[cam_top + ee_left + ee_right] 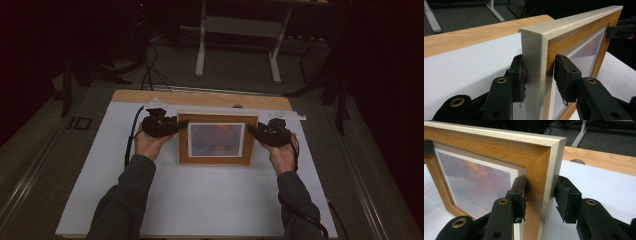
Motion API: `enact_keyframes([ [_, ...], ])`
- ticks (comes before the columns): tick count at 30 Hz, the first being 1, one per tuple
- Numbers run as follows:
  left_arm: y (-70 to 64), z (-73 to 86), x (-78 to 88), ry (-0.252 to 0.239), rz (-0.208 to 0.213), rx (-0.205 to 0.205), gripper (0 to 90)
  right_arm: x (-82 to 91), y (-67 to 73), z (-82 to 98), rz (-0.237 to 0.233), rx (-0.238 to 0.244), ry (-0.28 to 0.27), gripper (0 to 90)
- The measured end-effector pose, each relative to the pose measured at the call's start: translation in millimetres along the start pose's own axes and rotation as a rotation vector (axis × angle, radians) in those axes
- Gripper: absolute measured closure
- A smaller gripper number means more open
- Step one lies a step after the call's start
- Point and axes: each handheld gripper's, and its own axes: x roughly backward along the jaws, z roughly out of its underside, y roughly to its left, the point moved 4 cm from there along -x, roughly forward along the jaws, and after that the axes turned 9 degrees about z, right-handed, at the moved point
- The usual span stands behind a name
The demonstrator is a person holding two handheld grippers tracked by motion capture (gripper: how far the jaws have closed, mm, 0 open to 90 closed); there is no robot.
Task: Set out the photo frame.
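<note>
Hand-held gripper (pixel 540 197) astride picture frame (pixel 537 170)

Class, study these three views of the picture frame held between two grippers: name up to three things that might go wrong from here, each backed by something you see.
1. The picture frame is clamped only at its two side rails, by the left gripper and the right gripper; if either grip loosens, it may tip or drop onto the white board.
2. One left pad sits beside the glazing, so it might scratch the glass.
3. Uneven hand movement could twist the mitred corners.
</note>
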Motion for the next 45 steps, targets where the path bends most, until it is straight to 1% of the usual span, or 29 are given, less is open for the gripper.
enact_keyframes([
  [5, 1.0, 0.1, 0.3, -0.002, 0.004, 0.003, 63.0, 0.2, 0.6, 0.3, -0.003, 0.001, 0.002, 61.3],
  [15, 2.3, 1.3, 4.4, -0.005, -0.004, 0.01, 62.8, 0.1, 3.7, 0.8, -0.018, 0.011, 0.002, 61.3],
  [22, 3.0, 2.5, 6.8, -0.008, -0.002, 0.003, 62.7, -0.2, 5.5, 1.1, -0.022, 0.02, 0.002, 61.3],
  [29, 3.2, 3.0, 7.7, -0.011, -0.006, 0.01, 62.6, -1.3, 6.8, 1.6, -0.027, 0.019, 0.001, 61.2],
  [31, 3.6, 3.0, 7.8, -0.011, -0.003, 0.014, 62.6, -1.7, 6.9, 2.1, -0.028, 0.029, 0.01, 60.9],
  [35, 2.7, 3.1, 7.9, -0.011, -0.01, 0.018, 62.6, -2.4, 6.8, 2.5, -0.028, 0.033, 0.014, 60.8],
  [40, 3.3, 3.4, 9.5, -0.007, 0.007, 0.034, 63.2, -4.2, 7.1, 3.8, -0.035, 0.027, 0.018, 60.8],
  [45, 3.7, 3.3, 9.8, -0.007, 0.012, 0.042, 62.5, -4.0, 7.6, 3.2, -0.028, 0.036, 0.023, 60.3],
])
